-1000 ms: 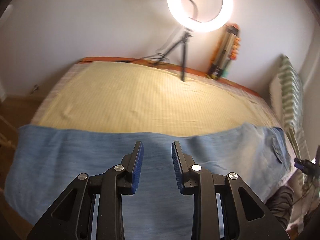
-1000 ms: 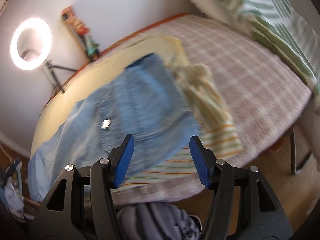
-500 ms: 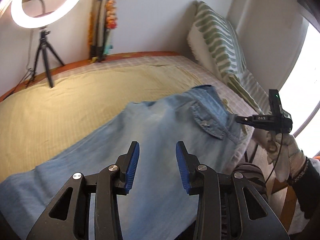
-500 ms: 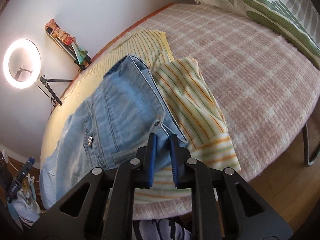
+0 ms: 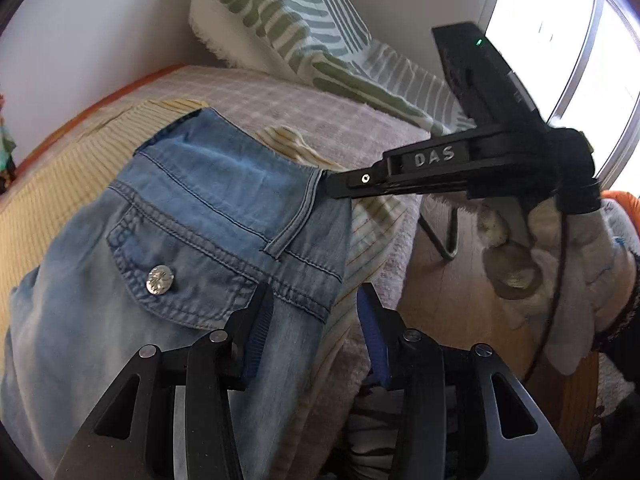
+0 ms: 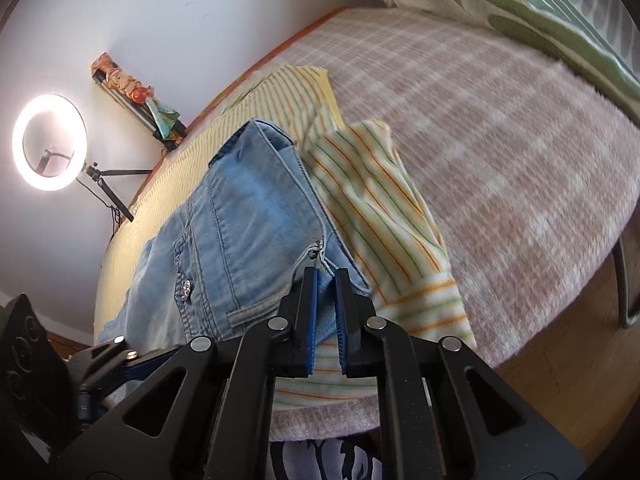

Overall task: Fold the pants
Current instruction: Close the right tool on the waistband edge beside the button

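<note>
The pants [image 6: 248, 240], pale blue denim, lie along the near edge of the bed [image 6: 500, 152], on a yellow striped sheet [image 6: 380, 216], the waistband end toward the striped pillow [image 5: 288, 28]; a back pocket with a silver button [image 5: 160, 279] faces up, so the garment looks already doubled leg on leg.

From where I stand the right gripper [image 6: 326, 300] has its blue pads drawn nearly together, pinching the waistband corner by the belt loop; in the left wrist view its black nose comes in from three o'clock and meets the band's edge, the person's gloved hand [image 5: 572, 280] behind it; that grip, I'd judge, anchors one corner so the cloth cannot slide.

The left gripper [image 5: 316, 336] sits at six o'clock of its own view, jaws spread partway with the waistband's near corner lying between the pads, neither visibly pressing on it; it seems placed there to take the second corner, so both ends of the waist can be lifted as one and carried toward the hems.

A ring light [image 6: 50, 142] glows at nine o'clock against the wall; it plays no part.
</note>
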`<state>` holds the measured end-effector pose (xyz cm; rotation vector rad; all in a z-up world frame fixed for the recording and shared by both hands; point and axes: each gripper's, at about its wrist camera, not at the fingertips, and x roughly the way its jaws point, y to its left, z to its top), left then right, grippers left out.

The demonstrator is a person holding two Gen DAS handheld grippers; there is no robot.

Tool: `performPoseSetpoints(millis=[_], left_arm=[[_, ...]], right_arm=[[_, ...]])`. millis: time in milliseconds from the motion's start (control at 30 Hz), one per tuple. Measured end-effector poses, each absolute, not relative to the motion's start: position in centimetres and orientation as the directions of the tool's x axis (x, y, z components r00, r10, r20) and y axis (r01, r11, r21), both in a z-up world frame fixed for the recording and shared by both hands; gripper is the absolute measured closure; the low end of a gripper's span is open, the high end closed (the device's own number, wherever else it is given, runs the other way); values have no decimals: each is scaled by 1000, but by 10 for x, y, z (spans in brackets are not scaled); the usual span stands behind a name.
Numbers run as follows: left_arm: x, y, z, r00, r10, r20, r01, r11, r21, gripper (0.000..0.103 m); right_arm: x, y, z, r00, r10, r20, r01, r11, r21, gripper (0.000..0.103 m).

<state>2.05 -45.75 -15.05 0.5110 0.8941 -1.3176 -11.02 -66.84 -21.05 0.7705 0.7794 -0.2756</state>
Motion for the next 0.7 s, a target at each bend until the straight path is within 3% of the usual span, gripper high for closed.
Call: performPoseSetpoints(millis=[167, 367, 633, 700], left_arm=[[34, -462, -164, -13, -589, -808, 953, 238, -189, 62], [40, -453, -163, -33, -609, -792, 944, 241, -225, 65], [39, -460, -166, -36, -609, -792, 943, 242, -229, 66], [40, -460, -166, -38, -610, -791, 942, 243, -233, 66]], right_arm=[[-124, -675, -215, 697, 31, -717, 517, 671, 532, 58], [-124, -679, -230, 741, 113, -662, 473, 612, 633, 56], [-110, -675, -229, 726, 134, -675, 473, 616, 631, 56], [-108, -675, -225, 723, 129, -678, 477, 616, 626, 63]])
